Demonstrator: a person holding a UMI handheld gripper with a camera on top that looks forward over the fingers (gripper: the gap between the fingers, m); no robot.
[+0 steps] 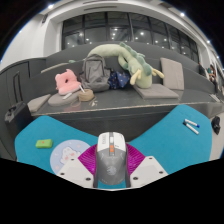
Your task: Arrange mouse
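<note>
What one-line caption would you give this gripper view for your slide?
Tongs shut on a white mouse above a teal desk mat, plush toys on the sofa beyond.

No text, label, brand, number or sign can be read anywhere here; every surface in view is either unmarked or too small to make out.
</note>
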